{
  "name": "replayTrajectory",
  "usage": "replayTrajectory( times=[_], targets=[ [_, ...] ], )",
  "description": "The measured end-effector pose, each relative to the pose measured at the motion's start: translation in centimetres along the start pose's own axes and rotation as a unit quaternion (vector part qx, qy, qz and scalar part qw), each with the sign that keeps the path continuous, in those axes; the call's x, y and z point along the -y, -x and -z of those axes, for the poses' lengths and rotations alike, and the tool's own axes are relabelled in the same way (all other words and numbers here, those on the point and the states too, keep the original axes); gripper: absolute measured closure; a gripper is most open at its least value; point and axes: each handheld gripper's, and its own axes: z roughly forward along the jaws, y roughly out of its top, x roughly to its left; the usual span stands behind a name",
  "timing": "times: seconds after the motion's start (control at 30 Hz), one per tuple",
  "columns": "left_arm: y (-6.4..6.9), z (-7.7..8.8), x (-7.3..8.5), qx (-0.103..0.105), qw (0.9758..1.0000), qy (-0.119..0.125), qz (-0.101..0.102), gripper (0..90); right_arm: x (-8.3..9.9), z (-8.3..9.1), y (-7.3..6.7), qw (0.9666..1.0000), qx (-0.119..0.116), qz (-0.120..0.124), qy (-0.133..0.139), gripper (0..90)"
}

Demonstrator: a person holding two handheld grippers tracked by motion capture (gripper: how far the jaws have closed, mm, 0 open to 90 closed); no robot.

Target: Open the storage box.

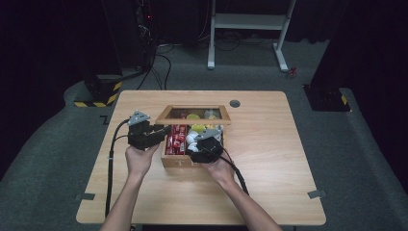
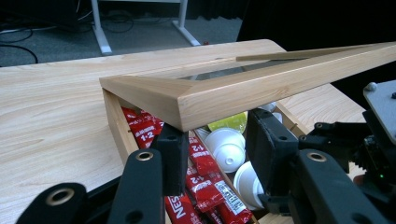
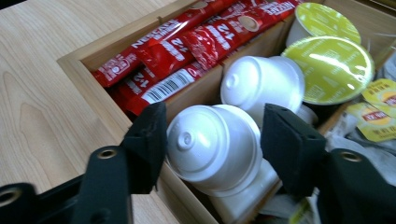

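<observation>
A wooden box point(image 1: 173, 162) stands mid-table with its glass-paned lid point(image 1: 163, 115) raised. My left gripper point(image 1: 166, 129) comes in from the box's left and is shut on the lid's near corner point(image 2: 180, 109), holding the frame up; its pads point(image 2: 173, 144) sit on either side under the wood. My right gripper point(image 1: 199, 138) is over the box's front middle. Its jaws stand open around a white capsule point(image 3: 212, 144) that rests in a compartment, with a slight gap at the right pad point(image 3: 285, 140). Red sachets point(image 3: 187, 46) fill the left compartment.
A second white capsule point(image 3: 261, 84), green-topped capsules point(image 3: 334, 67) and yellow tea packets point(image 3: 378, 107) crowd the right compartments. A grey cable grommet point(image 1: 235, 103) sits behind the box. A white desk frame point(image 1: 250, 21) stands on the floor beyond the table.
</observation>
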Motion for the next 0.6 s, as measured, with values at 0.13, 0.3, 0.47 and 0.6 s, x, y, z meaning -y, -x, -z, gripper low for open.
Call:
replayTrajectory(
  times=[0.13, 0.3, 0.47, 0.6],
  targets=[
    [0.0, 0.0, 0.0, -0.001, 1.0, 0.001, 0.0, 59.7, 0.2, -0.1, 0.7, 0.9999, -0.01, -0.01, 0.001, 35.6],
    [0.0, 0.0, 0.0, 0.0, 1.0, 0.0, -0.001, 59.7, 0.2, -0.5, 1.0, 0.9996, -0.024, -0.015, 0.005, 34.0],
    [0.0, 0.0, -0.1, -0.001, 1.0, 0.002, 0.0, 59.7, 0.0, -1.1, 1.2, 0.9994, -0.031, -0.017, 0.003, 33.3],
    [0.1, 0.1, -0.1, -0.001, 1.0, 0.003, -0.002, 59.8, 0.1, -1.2, 1.3, 0.9983, -0.052, -0.026, 0.002, 42.0]
  ],
)
